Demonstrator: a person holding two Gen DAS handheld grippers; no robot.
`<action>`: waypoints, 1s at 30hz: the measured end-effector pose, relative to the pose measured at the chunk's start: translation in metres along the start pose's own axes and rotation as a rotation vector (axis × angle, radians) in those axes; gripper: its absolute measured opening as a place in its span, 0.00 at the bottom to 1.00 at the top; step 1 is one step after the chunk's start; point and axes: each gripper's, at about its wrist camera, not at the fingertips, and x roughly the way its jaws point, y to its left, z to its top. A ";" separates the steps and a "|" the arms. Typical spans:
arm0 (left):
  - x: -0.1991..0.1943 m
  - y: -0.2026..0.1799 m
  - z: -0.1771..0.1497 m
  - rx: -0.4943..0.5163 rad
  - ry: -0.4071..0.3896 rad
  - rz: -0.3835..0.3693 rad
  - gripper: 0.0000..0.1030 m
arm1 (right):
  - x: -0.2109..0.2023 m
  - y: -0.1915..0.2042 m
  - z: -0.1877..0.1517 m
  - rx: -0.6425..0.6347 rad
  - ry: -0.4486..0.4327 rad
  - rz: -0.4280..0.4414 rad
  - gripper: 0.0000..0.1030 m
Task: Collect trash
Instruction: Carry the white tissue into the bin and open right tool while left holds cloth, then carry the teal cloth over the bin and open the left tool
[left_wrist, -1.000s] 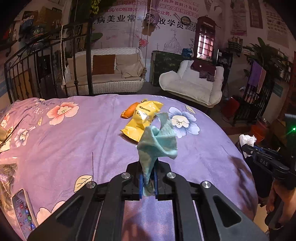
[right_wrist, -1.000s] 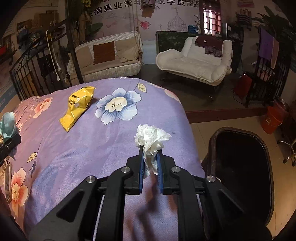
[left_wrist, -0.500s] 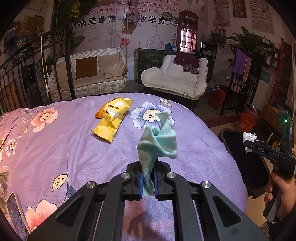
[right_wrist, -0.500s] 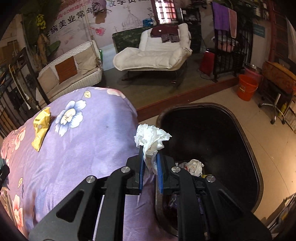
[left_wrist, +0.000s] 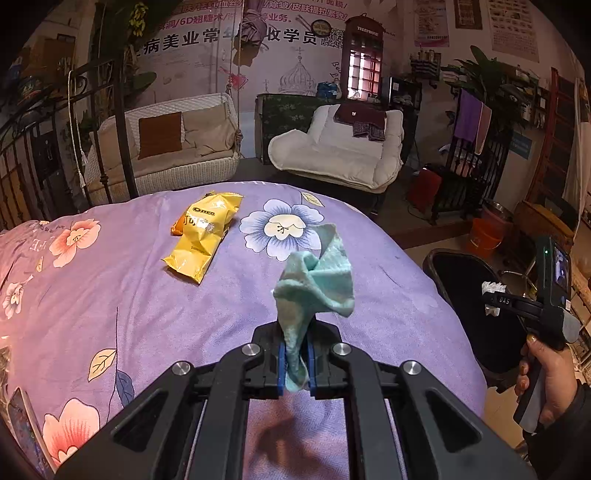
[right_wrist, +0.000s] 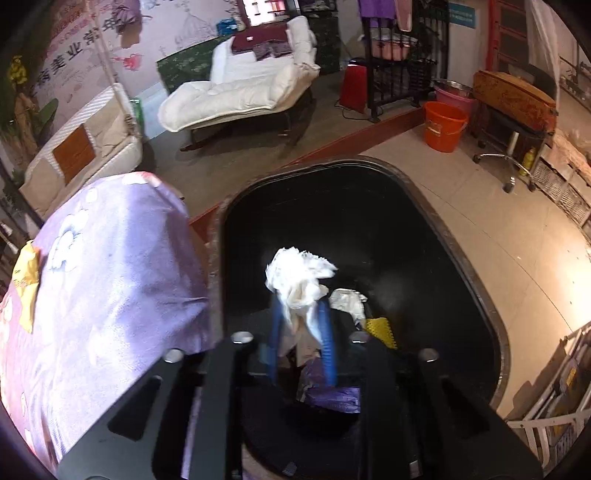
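Note:
My left gripper (left_wrist: 296, 363) is shut on a crumpled teal wipe (left_wrist: 314, 280) and holds it above the purple floral bedspread (left_wrist: 110, 295). A yellow snack bag (left_wrist: 203, 230) lies on the bed ahead, to the left. My right gripper (right_wrist: 301, 332) hangs over the black trash bin (right_wrist: 476, 266). Its jaws have parted and a white crumpled tissue (right_wrist: 299, 275) still sits between the blue pads (right_wrist: 327, 339). In the left wrist view the right gripper (left_wrist: 493, 297) shows at the right, above the bin (left_wrist: 443, 258).
Several pieces of trash lie in the bin, among them white paper (right_wrist: 349, 301) and a purple wrapper (right_wrist: 332, 395). A phone (left_wrist: 26, 421) lies at the bed's left edge. An orange bucket (right_wrist: 443, 125) stands on the floor beyond the bin.
My right gripper has swung from over the bed to over the bin, and its jaws have opened around the tissue. My left gripper has turned right with the teal wipe.

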 end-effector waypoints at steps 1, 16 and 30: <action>0.000 0.000 0.001 -0.004 -0.001 -0.004 0.09 | 0.001 -0.002 0.000 0.015 0.000 -0.010 0.66; 0.010 -0.021 0.001 0.020 0.015 -0.043 0.09 | -0.018 -0.008 -0.015 0.020 -0.123 -0.001 0.82; 0.035 -0.066 0.009 0.082 0.049 -0.104 0.09 | -0.063 0.007 -0.036 -0.058 -0.259 0.108 0.90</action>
